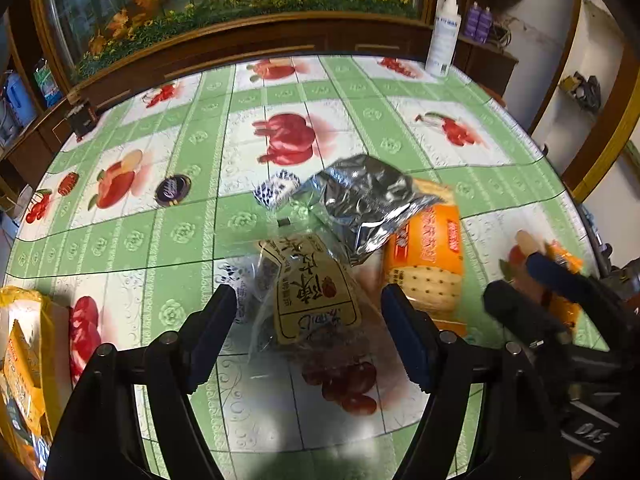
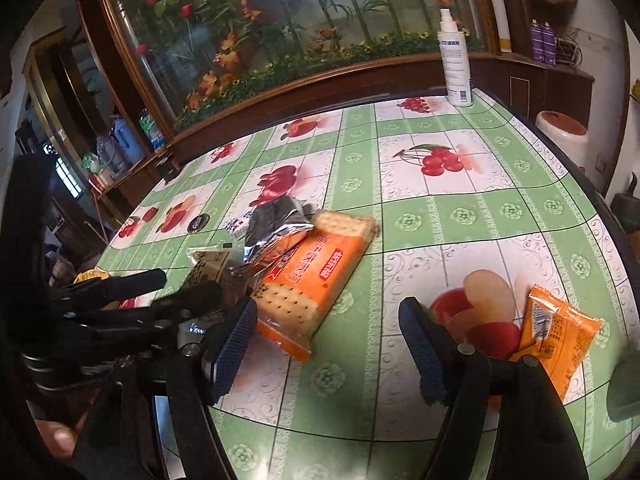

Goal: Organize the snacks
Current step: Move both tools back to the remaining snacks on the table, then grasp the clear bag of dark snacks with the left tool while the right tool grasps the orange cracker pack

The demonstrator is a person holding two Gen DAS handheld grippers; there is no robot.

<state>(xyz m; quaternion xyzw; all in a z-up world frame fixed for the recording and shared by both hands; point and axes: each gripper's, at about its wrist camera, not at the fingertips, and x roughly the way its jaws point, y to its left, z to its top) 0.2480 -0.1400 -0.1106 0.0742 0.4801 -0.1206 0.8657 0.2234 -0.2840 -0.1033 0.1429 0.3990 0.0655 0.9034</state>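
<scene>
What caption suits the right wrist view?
Open right gripper above a fruit-print tablecloth, between a cracker pack and an orange snack packet.

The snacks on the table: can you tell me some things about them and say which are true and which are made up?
1. The silver foil bag lies partly on top of the orange cracker pack. True.
2. The left tongs are squeezing the clear bag with the yellow label. False: they stand open, with the bag lying between them.
3. A white spray bottle stands at the far edge of the table. True.
4. The small orange packet is stacked on the cracker pack. False: it lies apart, by the right tongs.
5. The right tongs hold a snack. False: they are open and empty.
</scene>
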